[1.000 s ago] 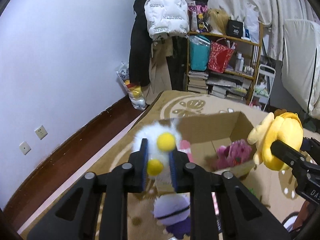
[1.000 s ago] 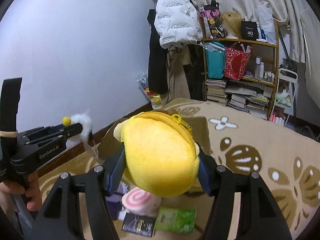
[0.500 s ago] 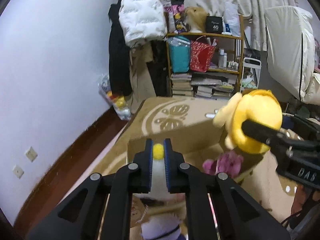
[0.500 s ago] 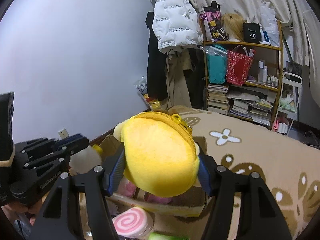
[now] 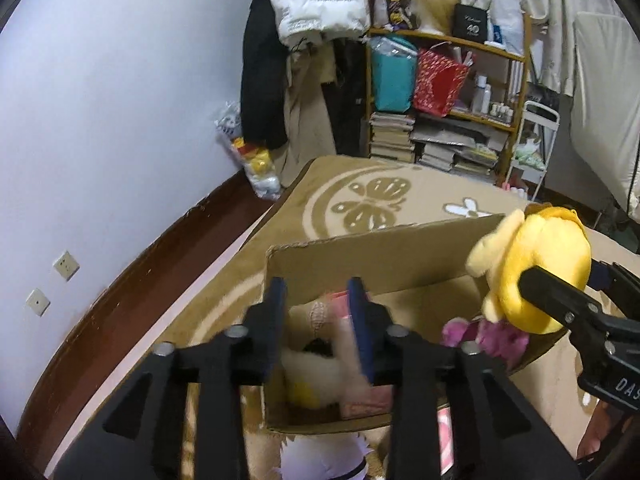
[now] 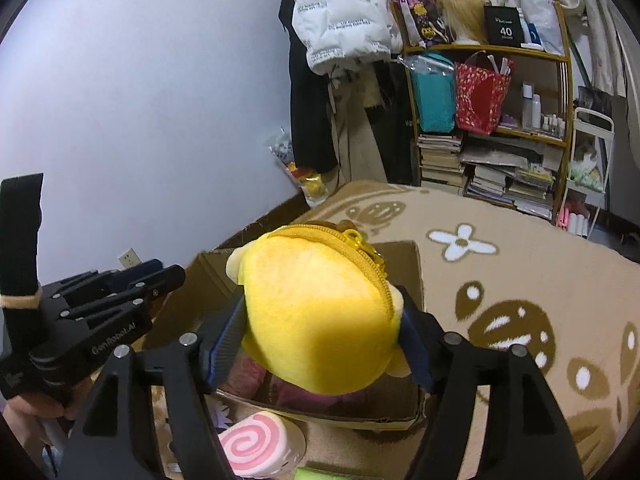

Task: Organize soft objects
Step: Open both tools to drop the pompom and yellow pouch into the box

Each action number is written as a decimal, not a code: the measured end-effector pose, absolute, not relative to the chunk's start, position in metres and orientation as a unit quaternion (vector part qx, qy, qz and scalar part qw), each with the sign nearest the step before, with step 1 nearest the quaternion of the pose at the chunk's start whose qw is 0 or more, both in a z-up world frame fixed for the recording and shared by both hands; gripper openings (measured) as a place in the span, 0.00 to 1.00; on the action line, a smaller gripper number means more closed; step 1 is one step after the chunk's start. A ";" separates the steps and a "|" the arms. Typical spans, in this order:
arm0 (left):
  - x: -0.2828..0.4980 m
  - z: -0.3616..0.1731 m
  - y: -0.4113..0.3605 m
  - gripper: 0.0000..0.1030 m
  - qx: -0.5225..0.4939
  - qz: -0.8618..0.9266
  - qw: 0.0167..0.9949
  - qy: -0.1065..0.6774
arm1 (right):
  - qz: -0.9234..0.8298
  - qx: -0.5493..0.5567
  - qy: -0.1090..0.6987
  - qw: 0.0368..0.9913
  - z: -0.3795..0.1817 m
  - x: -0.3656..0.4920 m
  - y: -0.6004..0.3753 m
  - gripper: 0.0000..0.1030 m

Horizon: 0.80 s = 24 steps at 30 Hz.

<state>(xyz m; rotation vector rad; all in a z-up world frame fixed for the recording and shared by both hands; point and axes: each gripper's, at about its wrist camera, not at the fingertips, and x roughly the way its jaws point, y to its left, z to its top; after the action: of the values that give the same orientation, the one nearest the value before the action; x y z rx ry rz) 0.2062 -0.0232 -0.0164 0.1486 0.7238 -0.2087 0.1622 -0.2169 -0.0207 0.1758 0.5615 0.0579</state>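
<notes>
Yellow plush zip pouch sits over the open brown cardboard box between the opening jaws of the right gripper, so it may snag a pad and tumble outside, while the left gripper, jaws opening and empty, hangs above the white fluffy toy inside.

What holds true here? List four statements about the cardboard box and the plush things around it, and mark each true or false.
1. The brown cardboard box holds a magenta plush toy. True.
2. The yellow zippered plush pouch lies on the carpet. False: it sits between the right gripper's opening jaws, above the box.
3. The pink swirl roll cushion is inside the box. False: it lies outside, before its near wall.
4. A red gift bag stands on the wooden shelf. True.
</notes>
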 end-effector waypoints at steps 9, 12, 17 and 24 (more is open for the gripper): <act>0.193 -0.008 -0.008 0.95 0.064 -0.067 0.943 0.321 | 0.030 0.092 0.281 0.955 -0.017 0.158 -0.221 1.00; 0.188 -0.003 -0.004 1.00 0.078 -0.052 0.947 0.307 | 0.025 0.087 0.283 0.955 -0.016 0.155 -0.220 1.00; 0.178 0.004 0.000 1.00 0.102 -0.041 0.946 0.305 | 0.015 0.089 0.284 0.955 -0.009 0.146 -0.221 1.00; 0.154 0.019 0.010 1.00 0.092 -0.041 0.948 0.301 | 0.004 0.076 0.277 0.958 0.008 0.130 -0.216 1.00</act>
<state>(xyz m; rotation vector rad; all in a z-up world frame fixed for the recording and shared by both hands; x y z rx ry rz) 0.1540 0.0096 0.0186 0.1875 0.6132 -0.0844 0.1296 -0.2165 0.0077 0.1532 0.5629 0.0091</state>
